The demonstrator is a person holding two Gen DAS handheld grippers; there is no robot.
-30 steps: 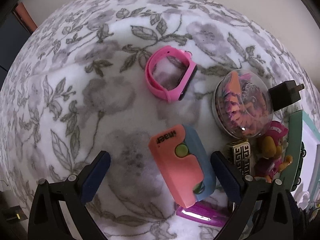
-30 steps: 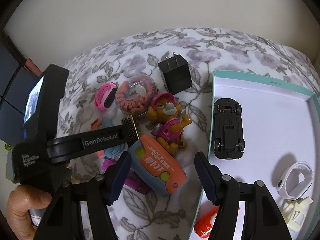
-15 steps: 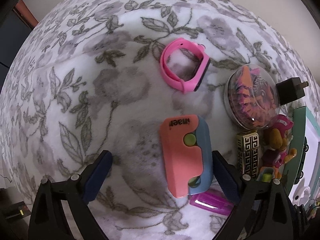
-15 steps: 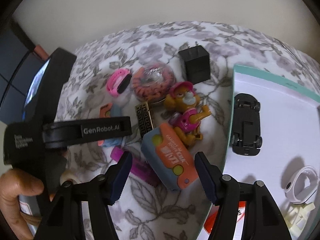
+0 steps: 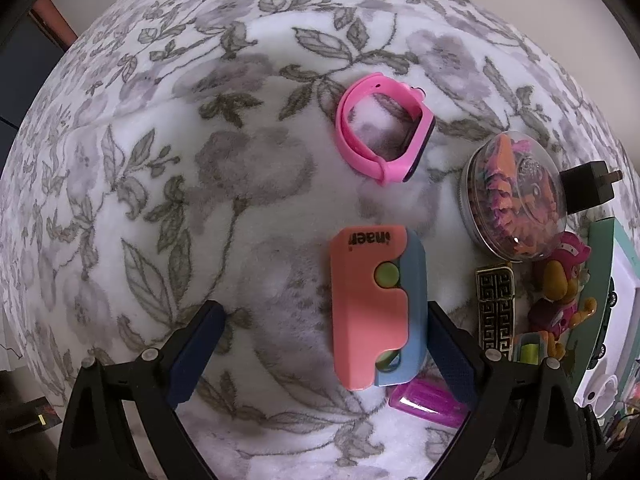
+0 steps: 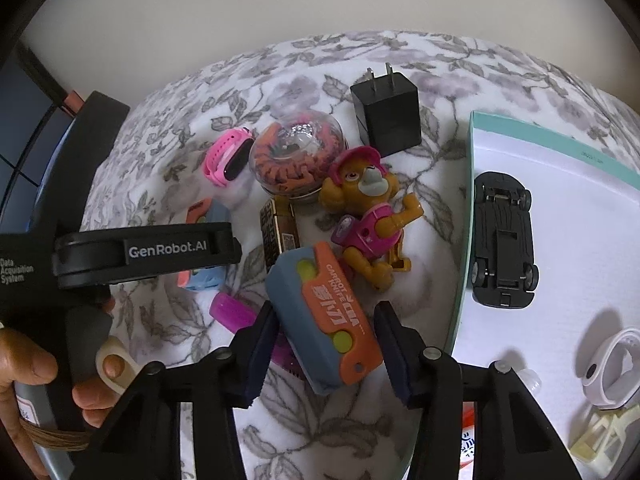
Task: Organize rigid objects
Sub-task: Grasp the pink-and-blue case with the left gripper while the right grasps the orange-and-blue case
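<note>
Right gripper point(image 6: 326, 354) closing around orange-blue toy point(image 6: 328, 316), left gripper point(image 5: 320, 354) spread wide.

The right hand-held gripper point(image 6: 324, 344) has just been closing its jaws around the blue-and-orange toy knife point(image 6: 326, 316), pads near its sides. Beside it lie a pup figurine point(image 6: 370, 216) and a teal tray point(image 6: 464, 280) holding a black toy car point(image 6: 504, 240).

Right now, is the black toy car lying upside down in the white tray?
Yes, the black toy car shows its chassis and wheels facing up, inside the white tray.
</note>
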